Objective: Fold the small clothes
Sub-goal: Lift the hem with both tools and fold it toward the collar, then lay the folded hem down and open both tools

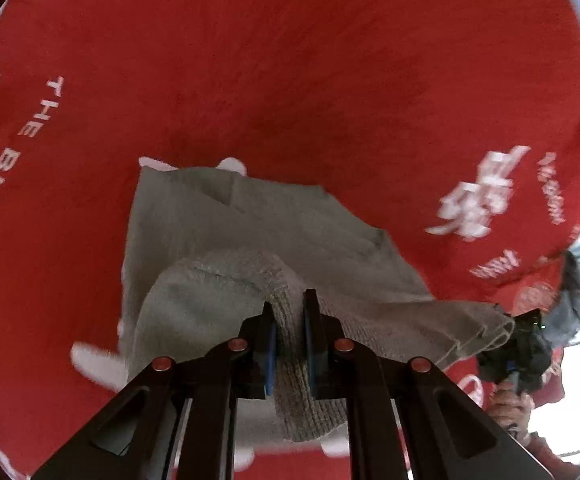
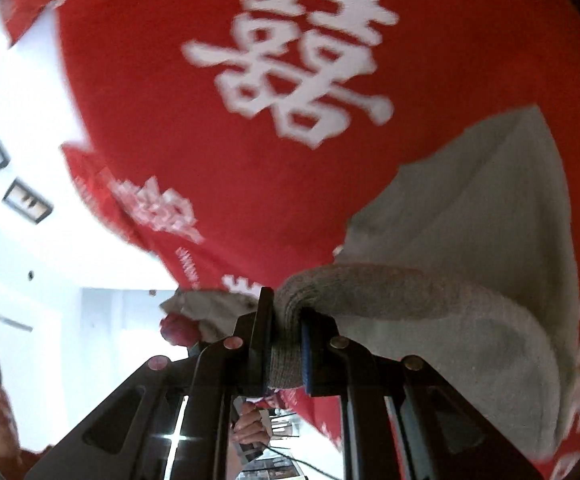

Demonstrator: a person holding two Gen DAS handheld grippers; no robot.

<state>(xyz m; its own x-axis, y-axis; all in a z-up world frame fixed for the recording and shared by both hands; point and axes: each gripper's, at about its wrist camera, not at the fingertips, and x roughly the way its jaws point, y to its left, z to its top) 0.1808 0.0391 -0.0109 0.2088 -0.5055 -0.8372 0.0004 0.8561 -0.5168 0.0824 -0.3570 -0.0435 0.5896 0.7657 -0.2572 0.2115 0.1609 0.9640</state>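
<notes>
Black linkage arms fill the bottom of both wrist views and cut off whatever lies beneath them. Between the blue pads of the left gripper (image 1: 290,320), the jaws stand narrow and pinch a ribbed hem of the grey knit garment (image 1: 249,240). From that hold the garment spreads up and away over the red cloth (image 1: 290,60) with white printed lettering; its lower edge disappears behind the gripper's frame.

In the right wrist view, the right gripper (image 2: 285,320) is likewise closed narrow on a bunched, ribbed edge of the same garment (image 2: 470,240), which fans out to the right and runs off toward the edge of the view. A large white character on the red cloth (image 2: 149,100) is smeared by blur.

At the right rim of the left view, the other gripper (image 1: 508,330) holds the garment's far corner, with a hand (image 1: 510,404) on its handle; its jaws are too small and dark to read there. Beyond the cloth's edge the room is overexposed and hard to make out.
</notes>
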